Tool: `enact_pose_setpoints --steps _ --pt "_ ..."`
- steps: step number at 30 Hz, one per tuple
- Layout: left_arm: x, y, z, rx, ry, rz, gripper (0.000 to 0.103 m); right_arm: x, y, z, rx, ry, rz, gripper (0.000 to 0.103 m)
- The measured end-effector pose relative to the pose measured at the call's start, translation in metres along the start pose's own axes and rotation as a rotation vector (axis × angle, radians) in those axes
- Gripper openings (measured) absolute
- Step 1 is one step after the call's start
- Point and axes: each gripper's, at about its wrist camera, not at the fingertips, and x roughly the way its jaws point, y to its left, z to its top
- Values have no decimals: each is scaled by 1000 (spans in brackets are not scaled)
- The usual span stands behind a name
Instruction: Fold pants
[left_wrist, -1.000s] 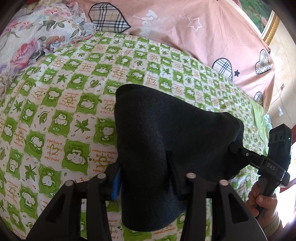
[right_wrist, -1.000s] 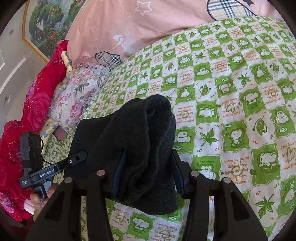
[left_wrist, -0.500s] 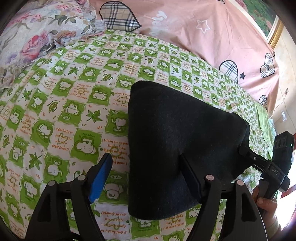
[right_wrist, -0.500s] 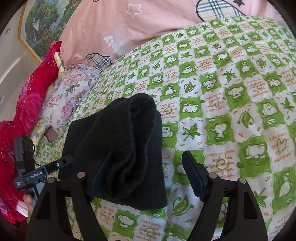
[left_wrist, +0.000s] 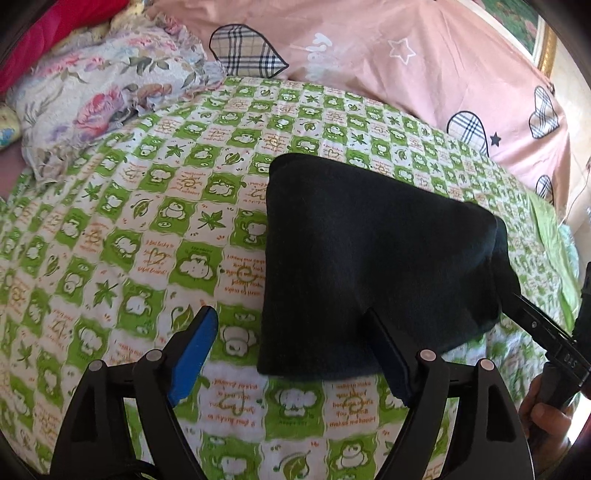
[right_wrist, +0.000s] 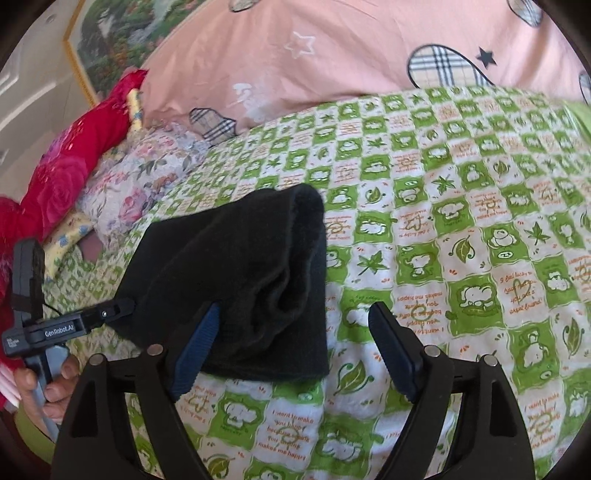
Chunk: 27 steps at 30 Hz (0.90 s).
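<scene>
The black pants (left_wrist: 369, 258) lie folded into a thick rectangle on the green-and-white checked bedspread (left_wrist: 147, 221). My left gripper (left_wrist: 291, 354) is open; its near corner of the pants lies between the spread fingers, untouched. In the right wrist view the pants (right_wrist: 251, 288) show their layered folded edge. My right gripper (right_wrist: 295, 347) is open too, its fingers on either side of the pants' near edge. Each view shows the other gripper at the pants' far end.
A pink duvet with plaid hearts (left_wrist: 406, 66) lies across the back of the bed. A floral pillow (left_wrist: 96, 99) and a red blanket (right_wrist: 62, 177) sit at the head end. A framed picture (right_wrist: 122, 40) hangs on the wall.
Both grippers were shut on the pants one second ago. They have opened, let the pants go and drawn back a little. The pants now rest flat on the bed.
</scene>
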Motion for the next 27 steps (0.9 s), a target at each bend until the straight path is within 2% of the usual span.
enact_pose_setpoints --steps 8,15,21,27 --pt "-20 -15 -27 45 -59 70 83 -13 26 -20 -121 -47 -10 87" --pt "-24 -20 -38 56 -54 70 83 -19 40 -33 -176 -61 -18 90" --pt "-33 -23 -47 82 -93 101 83 -23 52 -42 -232 -78 -31 92" --pt "-38 -24 -53 78 -112 116 84 -27 62 -50 -290 -114 -59 98"
